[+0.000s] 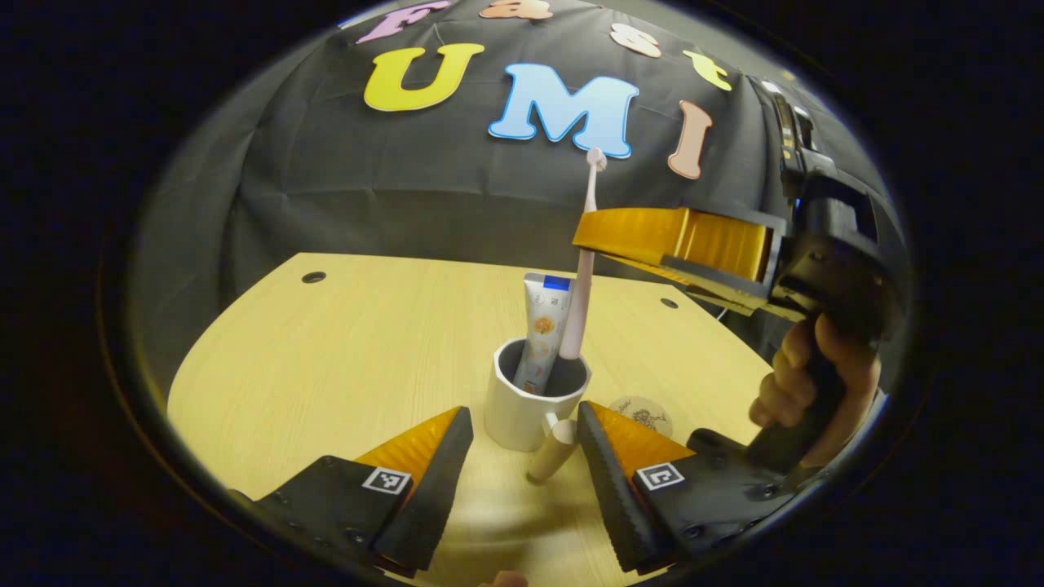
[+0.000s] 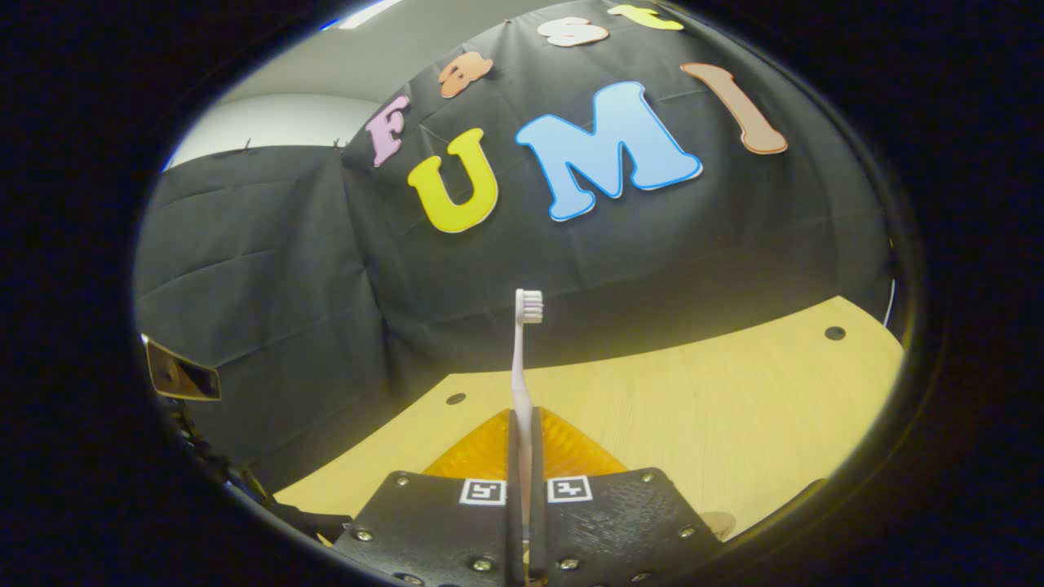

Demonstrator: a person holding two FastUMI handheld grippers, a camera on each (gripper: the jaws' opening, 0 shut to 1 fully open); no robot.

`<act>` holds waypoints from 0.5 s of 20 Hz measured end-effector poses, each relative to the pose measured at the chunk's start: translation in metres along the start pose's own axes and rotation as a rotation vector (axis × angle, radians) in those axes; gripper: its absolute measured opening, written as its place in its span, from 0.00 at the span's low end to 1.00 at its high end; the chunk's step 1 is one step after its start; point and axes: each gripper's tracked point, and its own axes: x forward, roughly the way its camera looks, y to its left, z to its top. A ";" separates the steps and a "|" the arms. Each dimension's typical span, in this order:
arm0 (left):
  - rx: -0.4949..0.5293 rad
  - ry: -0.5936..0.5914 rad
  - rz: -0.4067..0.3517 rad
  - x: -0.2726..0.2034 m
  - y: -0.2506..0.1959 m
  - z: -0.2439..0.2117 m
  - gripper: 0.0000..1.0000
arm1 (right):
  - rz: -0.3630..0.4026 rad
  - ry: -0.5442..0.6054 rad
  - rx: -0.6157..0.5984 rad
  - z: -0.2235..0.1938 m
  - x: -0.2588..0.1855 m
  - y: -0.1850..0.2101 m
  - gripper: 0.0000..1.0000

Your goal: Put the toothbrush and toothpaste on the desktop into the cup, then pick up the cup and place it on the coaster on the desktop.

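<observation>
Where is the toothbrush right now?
Upright, toothbrush has its lower end in the white cup beside the toothpaste, clamped by the right gripper.

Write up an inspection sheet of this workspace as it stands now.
Surface: pale wooden desktop with small round holes near its edges.
Job's things: white cup upright, wooden handle towards the left gripper; toothpaste standing in it; toothbrush upright, lower end inside the cup; coaster just behind the cup.
Clutter: nothing seen.
Grippers: left gripper open, fingers either side of the cup's handle; right gripper shut on the toothbrush shaft, held by a hand.
Cables: nothing seen.
Surroundings: black cloth wall behind the desktop.
</observation>
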 end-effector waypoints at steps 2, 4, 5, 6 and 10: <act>0.003 0.001 -0.002 -0.001 -0.002 0.000 0.87 | -0.004 0.011 -0.030 -0.008 0.002 -0.002 0.05; 0.002 0.006 -0.006 -0.001 -0.002 -0.001 0.87 | -0.014 0.014 -0.061 -0.009 0.002 -0.004 0.06; 0.002 0.006 -0.006 -0.001 -0.002 -0.002 0.86 | -0.014 0.016 -0.070 -0.011 0.001 -0.004 0.06; 0.001 0.005 -0.008 0.000 -0.003 -0.003 0.86 | -0.010 0.025 -0.077 -0.013 0.001 -0.003 0.08; 0.003 0.008 -0.011 0.001 -0.005 -0.001 0.86 | -0.003 0.045 -0.087 -0.015 -0.003 -0.003 0.47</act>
